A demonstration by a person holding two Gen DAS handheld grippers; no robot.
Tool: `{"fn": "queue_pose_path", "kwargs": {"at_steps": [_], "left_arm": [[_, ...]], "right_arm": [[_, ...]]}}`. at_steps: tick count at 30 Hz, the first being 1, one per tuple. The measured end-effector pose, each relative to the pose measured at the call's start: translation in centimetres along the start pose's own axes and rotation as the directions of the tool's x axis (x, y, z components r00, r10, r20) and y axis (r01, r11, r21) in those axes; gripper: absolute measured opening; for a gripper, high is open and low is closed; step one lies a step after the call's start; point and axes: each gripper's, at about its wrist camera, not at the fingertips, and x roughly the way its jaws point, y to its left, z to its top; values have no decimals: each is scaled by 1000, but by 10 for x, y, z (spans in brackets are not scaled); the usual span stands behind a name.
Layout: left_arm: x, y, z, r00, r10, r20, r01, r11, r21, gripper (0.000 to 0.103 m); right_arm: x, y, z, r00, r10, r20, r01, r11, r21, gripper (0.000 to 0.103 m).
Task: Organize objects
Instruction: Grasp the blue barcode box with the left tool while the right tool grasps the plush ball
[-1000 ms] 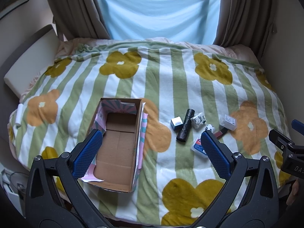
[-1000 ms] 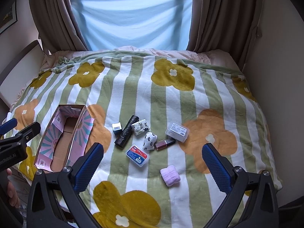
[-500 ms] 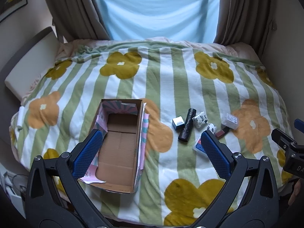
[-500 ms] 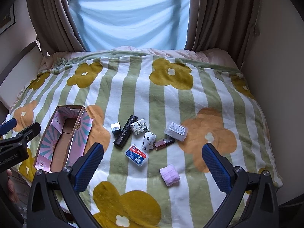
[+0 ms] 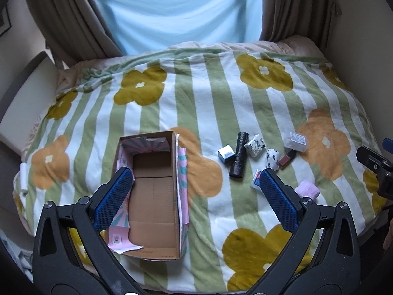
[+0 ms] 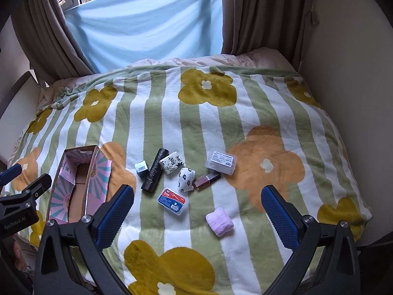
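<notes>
Left tool [image 5: 196, 191] edged forward; only right view unhides floss case [image 6: 173, 200].

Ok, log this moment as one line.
left claw open | right claw open | box empty | items on blanket

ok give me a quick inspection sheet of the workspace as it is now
surface: striped flower blanket spread over a bed.
job's things: open cardboard box, nothing inside; black roll, small silver box, two patterned pouches, lipstick, clear case, red-blue floss box and pink roll lie loose beside it.
clutter: nothing seen.
tongs: left tongs open over the box; right tongs open over the items; neither holds anything.
cables: nothing seen.
surroundings: brown curtains, blue sheet across the window, walls close.
</notes>
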Motion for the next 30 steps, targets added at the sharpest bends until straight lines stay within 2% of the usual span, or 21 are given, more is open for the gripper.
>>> {"fn": "queue_pose_path", "kwargs": {"at_steps": [7, 15, 21, 30], "left_arm": [[55, -8, 16, 993, -73, -88, 80, 993, 88, 102], [148, -20, 38, 973, -136, -186, 174, 962, 210, 102], [220, -35, 43, 958, -112, -263, 202, 915, 349, 102], [297, -61, 36, 918, -72, -390, 278, 819, 502, 102]], "right_arm": [[30, -13, 3, 999, -36, -38, 39, 996, 80, 103], [96, -11, 7, 995, -44, -88, 51, 996, 73, 103], [155, -5, 7, 989, -44, -138, 46, 999, 8, 103], [240, 5, 0, 966, -28, -259, 5, 996, -90, 100]]}}
